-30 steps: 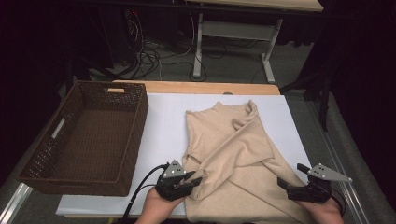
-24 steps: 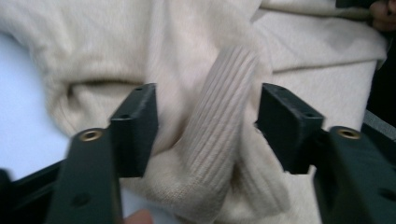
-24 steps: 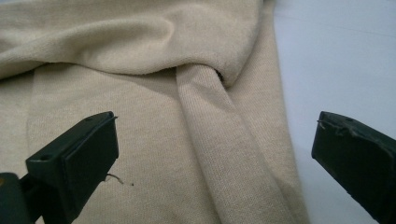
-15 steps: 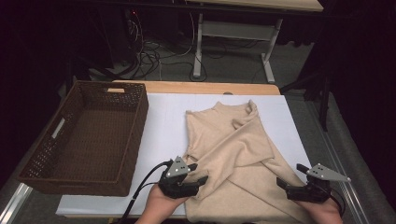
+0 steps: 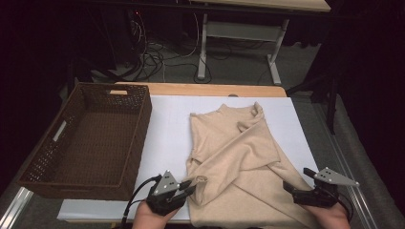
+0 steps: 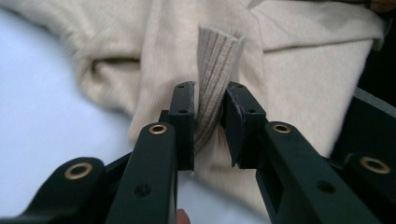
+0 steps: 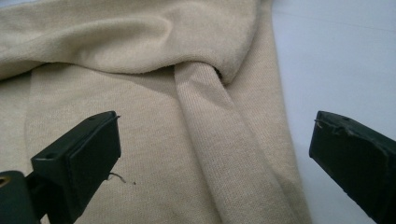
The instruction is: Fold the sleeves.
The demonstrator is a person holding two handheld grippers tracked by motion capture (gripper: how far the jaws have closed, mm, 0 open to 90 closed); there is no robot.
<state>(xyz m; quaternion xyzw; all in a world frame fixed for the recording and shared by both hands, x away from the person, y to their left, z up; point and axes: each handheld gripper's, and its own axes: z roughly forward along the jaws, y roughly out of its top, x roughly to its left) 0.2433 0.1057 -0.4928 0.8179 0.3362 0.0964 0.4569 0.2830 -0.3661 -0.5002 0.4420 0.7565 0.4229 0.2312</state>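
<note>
A beige sweater [image 5: 239, 157] lies crumpled across the middle and lower right of the white surface [image 5: 167, 133] in the high view, its collar toward the top of the frame and its hem at the bottom edge. A brown wicker basket [image 5: 52, 176] stands on the left of that frame, just beside the sweater's side of the sheet but apart from the garment.

At the bottom centre of the high view the left gripper [image 5: 187, 187] has a ribbed sleeve cuff [image 5: 199, 180] between its jaws. The left gripper view shows the cuff [image 6: 215, 70] rising upright out of the narrow gap, with the pads pressing the knit on both sides; the jaws have just been closing, and they now clamp this cuff. Behind it the rest of the sweater fills the upper part of that view.

At the lower right of the high view the right gripper [image 5: 298, 183] sits at the sweater's edge. In the right gripper view its jaws stand wide apart, holding nothing, with a folded sleeve [image 7: 219, 140] running between them over the body of the garment and the white surface at the right
</note>
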